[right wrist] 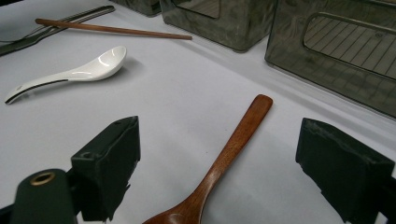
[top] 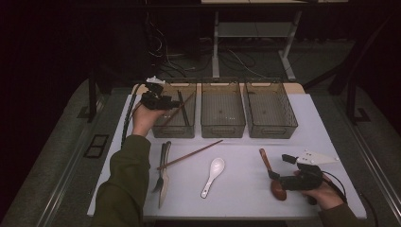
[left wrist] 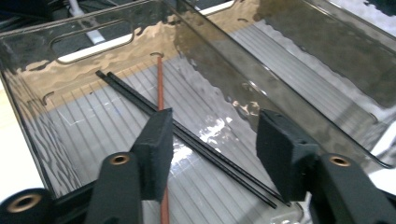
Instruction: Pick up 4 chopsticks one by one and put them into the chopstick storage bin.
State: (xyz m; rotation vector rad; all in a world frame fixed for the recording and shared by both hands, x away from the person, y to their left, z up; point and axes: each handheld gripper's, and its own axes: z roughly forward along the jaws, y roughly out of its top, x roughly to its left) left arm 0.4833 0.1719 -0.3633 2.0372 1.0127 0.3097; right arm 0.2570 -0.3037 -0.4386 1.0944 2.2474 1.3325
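White table (top: 246, 194) in a dark room, three smoked bins along its far edge. High view: left gripper (top: 163, 101) sits over the left bin (top: 174, 128), which has chopsticks in it; right gripper (top: 283, 170) is low at the wooden spoon (top: 270, 171). Between the two lie a fork (top: 161, 171), a brown chopstick (top: 191, 154) and a white spoon (top: 213, 176). Left gripper view: jaws apart, nothing held; black chopsticks (left wrist: 205, 147) run between and under them, a brown stick (left wrist: 161, 91) passes behind the left jaw. Right gripper view: jaws wide apart, wooden spoon (right wrist: 224, 161) lies between them on the table, not gripped; white spoon (right wrist: 70, 74) far left, bins ahead.
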